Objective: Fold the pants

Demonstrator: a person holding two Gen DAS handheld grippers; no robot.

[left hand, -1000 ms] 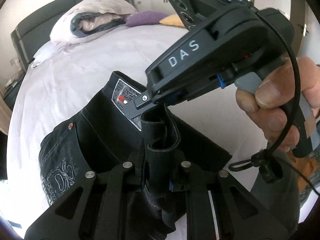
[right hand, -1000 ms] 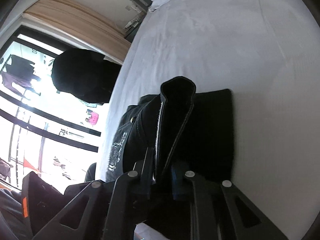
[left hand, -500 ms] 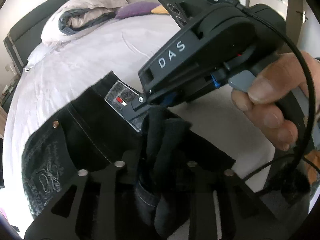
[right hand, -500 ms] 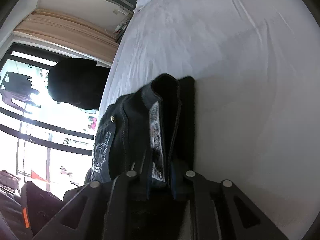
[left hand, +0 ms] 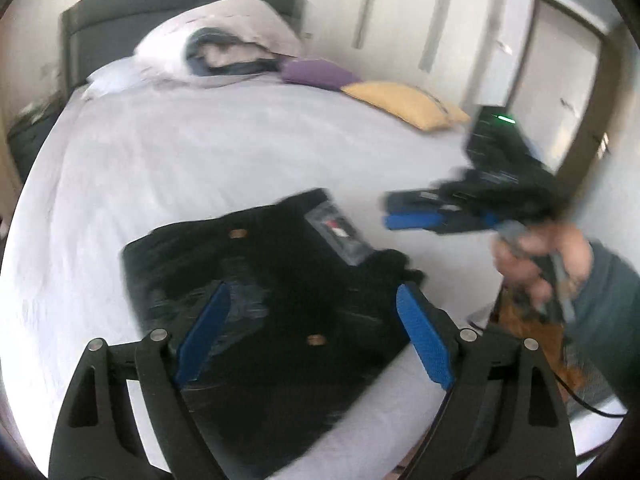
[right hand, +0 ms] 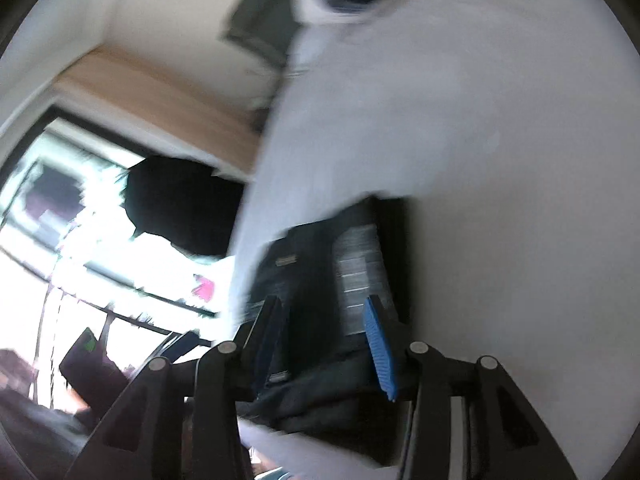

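The black pants lie folded in a flat block on the white bed sheet, waistband label facing up. My left gripper is open just above the pants, holding nothing. My right gripper shows in the left wrist view to the right of the pants, lifted off them, pads slightly apart. In the blurred right wrist view the right gripper is open and empty over the pants.
Pillows and a rolled duvet lie at the headboard, with a purple cushion and a yellow cushion. A bright window and a dark shape are left of the bed. A door stands at right.
Both grippers have let go of the folded pants edge and opened. Both have pulled back and up. The pants now lie flat on the bed.
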